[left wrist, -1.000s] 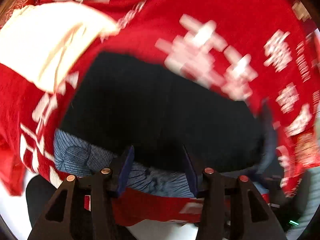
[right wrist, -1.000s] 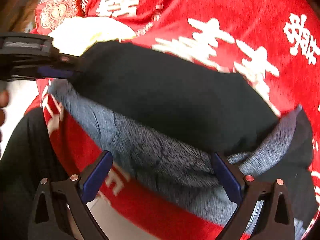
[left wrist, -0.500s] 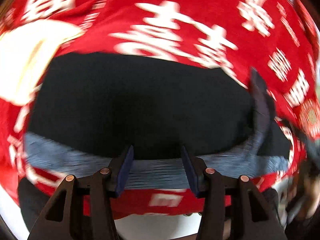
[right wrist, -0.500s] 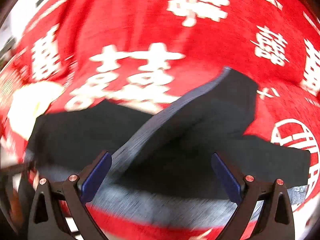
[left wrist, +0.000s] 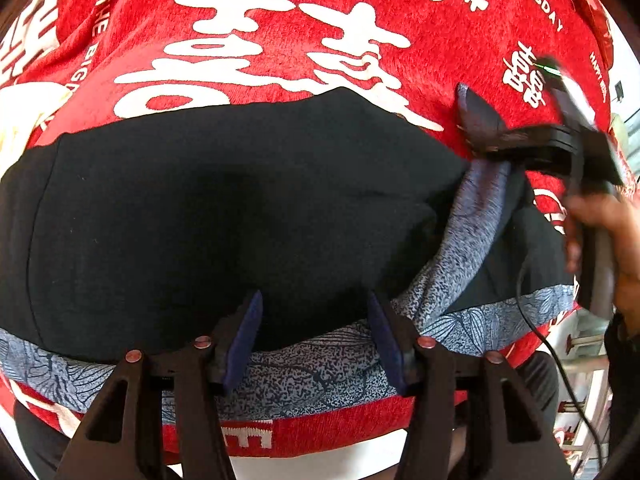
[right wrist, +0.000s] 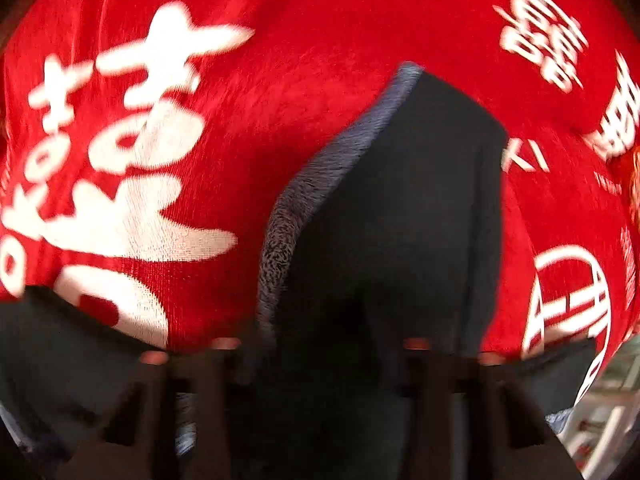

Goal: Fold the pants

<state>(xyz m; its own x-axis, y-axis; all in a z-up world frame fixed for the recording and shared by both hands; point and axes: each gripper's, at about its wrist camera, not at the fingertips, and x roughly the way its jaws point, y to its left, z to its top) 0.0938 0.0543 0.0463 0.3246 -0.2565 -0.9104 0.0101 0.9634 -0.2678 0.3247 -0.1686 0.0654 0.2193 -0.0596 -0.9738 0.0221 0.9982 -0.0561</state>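
Pants (left wrist: 224, 200), black with a blue-grey patterned waistband, are lying across a red blanket (left wrist: 280, 52) printed with white characters. Left gripper (left wrist: 316, 336) is hovering at the waistband's edge, its jaws opening with nothing pinched between them. Right gripper (left wrist: 486, 146), held by a hand (left wrist: 612, 236), is closing its jaws on a raised corner of the fabric.

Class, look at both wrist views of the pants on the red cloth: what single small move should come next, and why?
Probably the right gripper should finish closing on the patterned corner flap of the pants, then carry it across. Its jaws are closing around that raised flap, while the left gripper, jaws opening, has only the near hem between its pads, ungripped.
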